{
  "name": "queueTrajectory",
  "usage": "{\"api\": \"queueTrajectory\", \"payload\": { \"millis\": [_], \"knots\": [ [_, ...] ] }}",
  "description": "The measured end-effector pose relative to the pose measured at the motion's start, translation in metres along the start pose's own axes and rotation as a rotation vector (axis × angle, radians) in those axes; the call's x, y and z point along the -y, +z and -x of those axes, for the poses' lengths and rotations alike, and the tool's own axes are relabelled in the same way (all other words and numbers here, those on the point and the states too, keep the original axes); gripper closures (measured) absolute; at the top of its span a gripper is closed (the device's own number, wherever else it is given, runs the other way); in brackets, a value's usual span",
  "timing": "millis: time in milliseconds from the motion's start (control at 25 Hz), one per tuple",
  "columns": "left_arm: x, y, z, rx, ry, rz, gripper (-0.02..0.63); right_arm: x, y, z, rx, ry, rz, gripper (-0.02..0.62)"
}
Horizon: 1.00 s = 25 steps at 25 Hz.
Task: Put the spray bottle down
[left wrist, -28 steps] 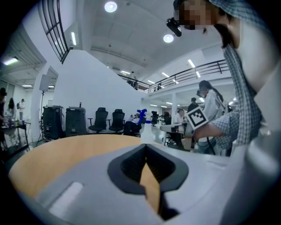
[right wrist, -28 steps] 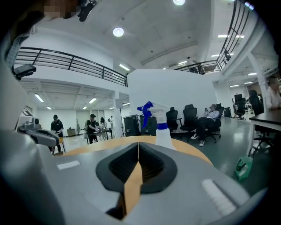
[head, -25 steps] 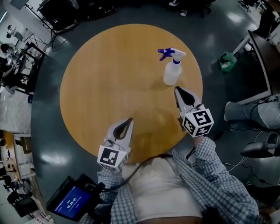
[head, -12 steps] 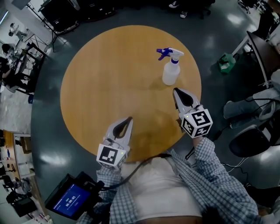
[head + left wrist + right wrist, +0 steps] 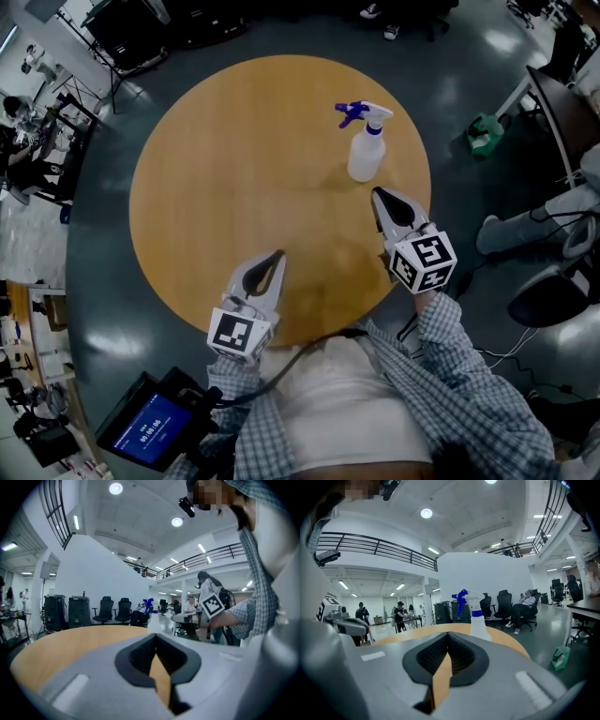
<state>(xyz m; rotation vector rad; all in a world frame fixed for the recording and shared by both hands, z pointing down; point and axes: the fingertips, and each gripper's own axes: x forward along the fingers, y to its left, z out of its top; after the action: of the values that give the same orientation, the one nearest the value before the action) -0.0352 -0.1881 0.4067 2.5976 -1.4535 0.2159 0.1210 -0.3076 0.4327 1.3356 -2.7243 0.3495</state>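
Observation:
A clear spray bottle with a blue trigger and white head stands upright on the round wooden table, at its far right. My right gripper hovers just short of the bottle, shut with nothing in it; in the right gripper view the spray bottle stands a little beyond the jaw tips, apart from them. My left gripper sits over the table's near edge, shut and empty. In the left gripper view the spray bottle is small and far off, beside my right gripper.
Dark floor surrounds the table. A green object lies on the floor at the right, near a seated person's legs. A device with a blue screen sits low at the left. Office chairs and desks ring the room.

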Motion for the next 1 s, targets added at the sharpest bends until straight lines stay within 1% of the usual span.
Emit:
{"api": "queueTrajectory", "payload": {
  "millis": [160, 320, 720, 1000],
  "knots": [
    [-0.0023, -0.0058, 0.0043, 0.007, -0.001, -0.002, 0.606, -0.0027, -0.0041, -0.0010, -0.006, 0.000, 0.001, 0.592],
    [-0.0015, -0.0017, 0.0042, 0.004, 0.015, 0.002, 0.606, -0.0006, -0.0048, 0.0005, -0.008, 0.000, 0.000, 0.592],
    [-0.0029, -0.0050, 0.0044, 0.020, 0.010, 0.001, 0.606, 0.0006, -0.0035, -0.0010, -0.019, 0.002, 0.008, 0.592],
    [-0.0068, -0.0036, 0.0054, 0.015, 0.020, 0.008, 0.606, -0.0026, -0.0051, -0.0050, -0.028, 0.011, 0.009, 0.592]
  ]
}}
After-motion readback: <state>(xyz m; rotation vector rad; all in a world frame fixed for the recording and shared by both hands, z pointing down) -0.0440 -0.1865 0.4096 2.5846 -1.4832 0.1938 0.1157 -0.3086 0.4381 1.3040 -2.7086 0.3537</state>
